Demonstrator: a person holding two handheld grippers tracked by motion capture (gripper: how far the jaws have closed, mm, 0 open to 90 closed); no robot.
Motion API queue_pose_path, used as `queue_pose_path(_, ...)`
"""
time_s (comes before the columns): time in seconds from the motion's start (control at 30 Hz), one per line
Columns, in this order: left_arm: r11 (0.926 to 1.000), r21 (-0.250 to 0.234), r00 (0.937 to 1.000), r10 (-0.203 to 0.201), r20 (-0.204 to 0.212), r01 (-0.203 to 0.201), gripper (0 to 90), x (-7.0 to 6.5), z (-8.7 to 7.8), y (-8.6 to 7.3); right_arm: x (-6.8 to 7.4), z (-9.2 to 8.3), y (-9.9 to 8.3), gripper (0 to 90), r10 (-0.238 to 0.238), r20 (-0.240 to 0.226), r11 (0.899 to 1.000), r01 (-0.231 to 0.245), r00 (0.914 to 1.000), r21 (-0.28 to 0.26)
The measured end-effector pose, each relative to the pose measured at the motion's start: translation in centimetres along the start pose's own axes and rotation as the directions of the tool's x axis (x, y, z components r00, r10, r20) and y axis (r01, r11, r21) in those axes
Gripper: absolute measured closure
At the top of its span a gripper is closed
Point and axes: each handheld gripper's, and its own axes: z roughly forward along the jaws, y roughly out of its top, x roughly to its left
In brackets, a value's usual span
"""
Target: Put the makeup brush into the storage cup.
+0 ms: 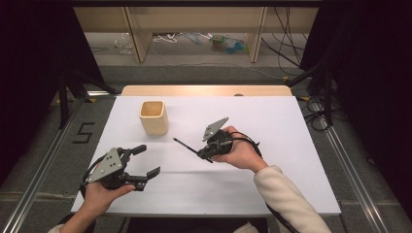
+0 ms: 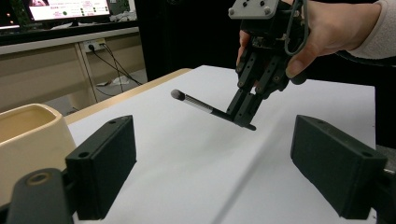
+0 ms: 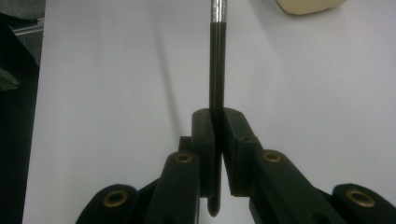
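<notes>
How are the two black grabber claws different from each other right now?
The left gripper has its jaws spread wide with nothing between them; the right gripper has its jaws shut tight on a thin black makeup brush. The left gripper sits low near the front edge of the white table; the right gripper is farther in, holding the brush above the table, its tip aimed toward the cream square cup. Both are black, hand-held, with a grey plate on top.

Left gripper (image 1: 145,160) fingers spread wide, right gripper (image 1: 204,153) clamped
</notes>
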Motion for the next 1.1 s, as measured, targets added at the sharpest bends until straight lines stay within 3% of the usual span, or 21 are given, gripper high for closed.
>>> queue_pose_path(0.1,1.0,-0.001,1.0,0.0,0.0,0.0,14.1,0.0,0.0,0.0,0.0,0.1,-0.1,84.4,-0.006,0.003,1.0,0.006,1.0,-0.009)
queue_pose_path(0.47,1.0,0.0,1.0,0.0,0.0,0.0,14.1,0.0,0.0,0.0,0.1,-0.2,-0.5,84.3,0.004,0.001,0.993,-0.004,1.0,-0.121)
queue_pose_path(1.1,1.0,0.001,1.0,0.002,-0.004,-0.002,14.4,0.1,0.0,0.0,0.1,-0.6,-1.0,84.3,0.021,0.024,0.975,-0.015,0.9995,-0.22)
